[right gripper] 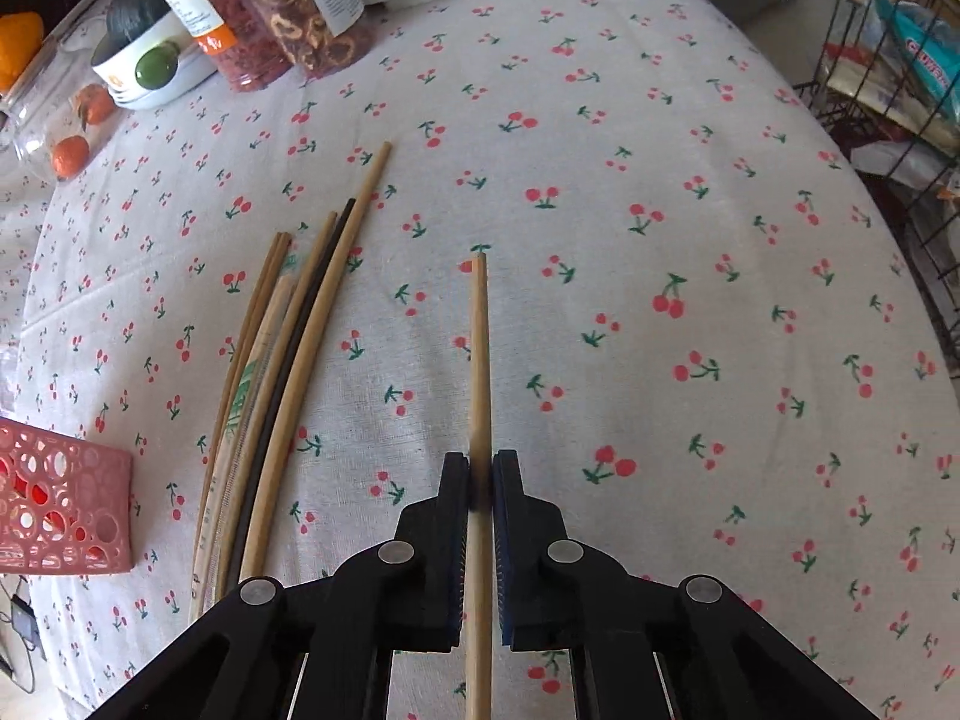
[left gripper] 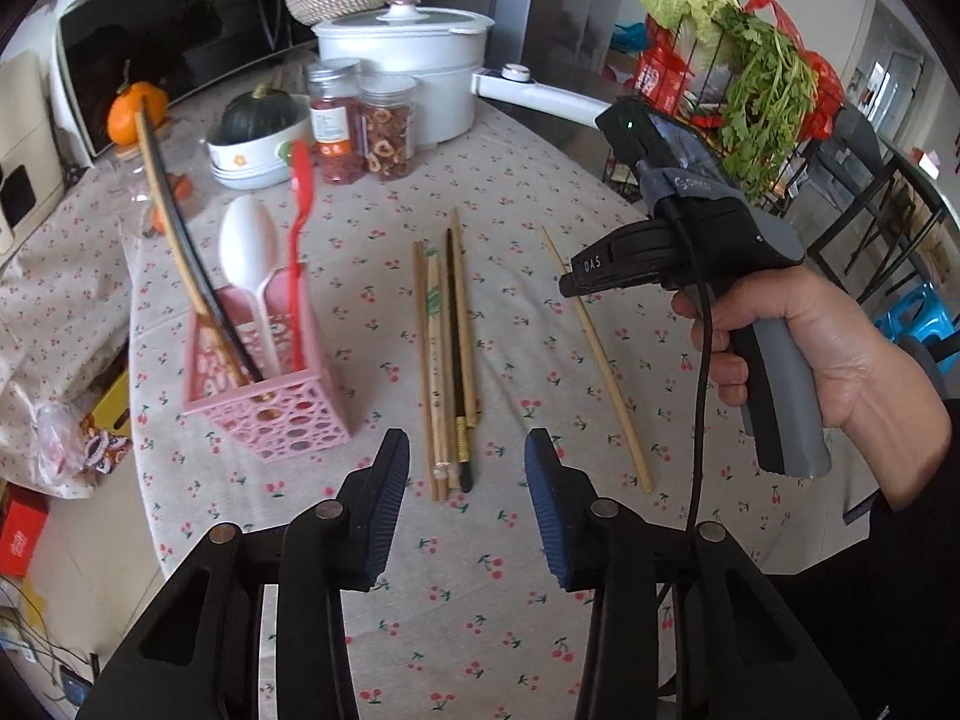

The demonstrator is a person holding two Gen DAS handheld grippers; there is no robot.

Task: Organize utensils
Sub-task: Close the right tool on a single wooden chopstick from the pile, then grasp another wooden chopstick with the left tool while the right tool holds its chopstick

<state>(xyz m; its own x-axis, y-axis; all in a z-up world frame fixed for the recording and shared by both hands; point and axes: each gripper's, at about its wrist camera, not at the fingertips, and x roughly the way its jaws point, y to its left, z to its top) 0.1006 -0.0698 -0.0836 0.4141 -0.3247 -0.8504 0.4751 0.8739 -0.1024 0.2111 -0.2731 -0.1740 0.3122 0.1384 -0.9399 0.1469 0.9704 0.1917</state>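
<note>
Sorting is judged to be partly done: a white spoon (left gripper: 249,252), a red utensil (left gripper: 298,204) and a dark, wood-edged long-handled utensil (left gripper: 180,240) are already stood upright in the pink perforated holder (left gripper: 282,414), which is seen at the left of the cherry-print bench (left gripper: 510,600). A bundle of chopsticks (left gripper: 447,360) is left lying on the cloth just right of the holder, made up of several pale wooden sticks and one dark stick with a banded end. A single bamboo chopstick (right gripper: 480,360) is set apart to the right of that bundle, and it is gripped by the right tongs (right gripper: 480,480), whose jaws are closed on its shaft at a point well back from the far tip. The left tongs (left gripper: 468,480) are held open and empty, above the near ends of the bundle. The long axis of the gripped chopstick is run almost straight away from the right wrist camera, its far tip pointed toward the far side of the bench and its near end passed back between the fingers; whether it is lifted or resting on the cloth cannot be told. The bundle is laid roughly parallel to it, angled slightly. What is left, by this judgement, is the transfer of the single stick and the bundle into the holder.
</note>
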